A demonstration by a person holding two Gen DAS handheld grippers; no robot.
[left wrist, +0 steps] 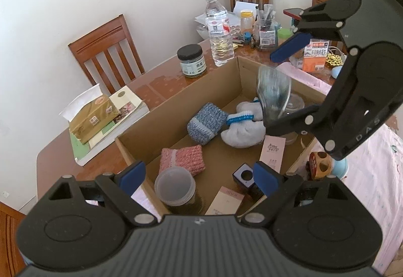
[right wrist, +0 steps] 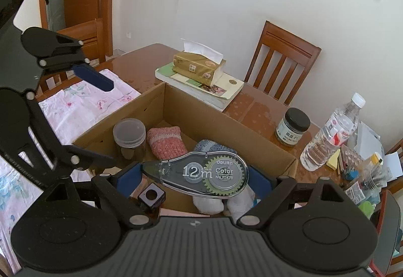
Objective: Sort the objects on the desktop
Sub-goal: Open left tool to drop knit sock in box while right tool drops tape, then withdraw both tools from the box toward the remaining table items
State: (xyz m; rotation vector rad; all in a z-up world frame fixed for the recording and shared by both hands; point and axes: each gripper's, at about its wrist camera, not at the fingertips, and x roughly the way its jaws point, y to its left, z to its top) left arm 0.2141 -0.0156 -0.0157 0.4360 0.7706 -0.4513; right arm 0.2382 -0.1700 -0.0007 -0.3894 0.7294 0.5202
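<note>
A brown wooden table (right wrist: pixel 141 60) stands against a white wall, with a flowered pink cloth (right wrist: pixel 75 105) on its near side and an open cardboard box (left wrist: pixel 176 110) as its centre. Beyond the box lie a book (right wrist: pixel 201 90) with a tissue pack (right wrist: pixel 199 67), a dark-lidded jar (left wrist: pixel 191 61), a water bottle (left wrist: pixel 219 32) and wooden chairs (left wrist: pixel 105 50).

The right gripper (right wrist: pixel 196 176) clamps a clear correction-tape dispenser (right wrist: pixel 199 173), green gear inside, above the box. The left gripper (left wrist: pixel 199 176) hangs wide and empty over the box's near end.
</note>
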